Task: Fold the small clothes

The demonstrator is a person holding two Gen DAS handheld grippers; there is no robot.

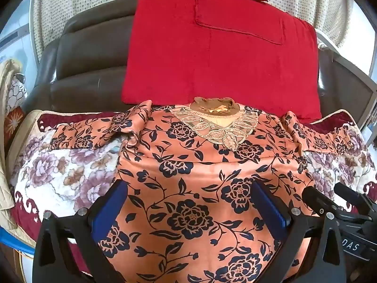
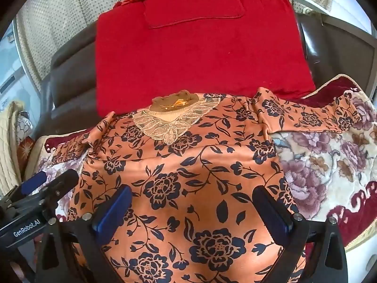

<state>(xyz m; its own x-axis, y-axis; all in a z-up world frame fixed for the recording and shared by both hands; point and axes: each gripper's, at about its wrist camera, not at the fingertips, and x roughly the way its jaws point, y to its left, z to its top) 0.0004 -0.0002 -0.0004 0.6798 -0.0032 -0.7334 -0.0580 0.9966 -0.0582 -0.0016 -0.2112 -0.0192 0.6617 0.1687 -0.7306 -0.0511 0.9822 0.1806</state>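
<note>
Orange floral top (image 1: 188,165) spread flat, front up, on a floral plush blanket (image 1: 59,172); lace collar (image 1: 213,127) at the far end, hem toward the cameras. Dark navy rose print over the whole cloth. Both sleeves out sideways: left sleeve (image 1: 94,132) rumpled near the shoulder, right sleeve (image 2: 306,115) lying straighter across the blanket. A shallow crease across the chest below the collar.

Beyond the collar, a folded red garment (image 1: 219,54) with a stitched pocket, propped against a dark brown leather sofa back (image 1: 89,54). Pale dotted curtain (image 1: 77,4) behind that.

Left gripper (image 1: 188,202) over the lower left part of the top, fingers (image 1: 110,207) spread wide, nothing between them, blue pads facing inward. Contact with the cloth not determinable from this angle.

Right gripper (image 2: 190,210) over the lower right part of the top, fingers (image 2: 273,214) likewise spread wide and released, no fabric pinched. Same doubt on contact.

Each gripper visible in the other's view: right one at the right edge of the left wrist view, left one at the left edge of the right wrist view, close beside each other near the hem.

Blanket edge in dark red with cream trim (image 2: 329,85) at far right.
</note>
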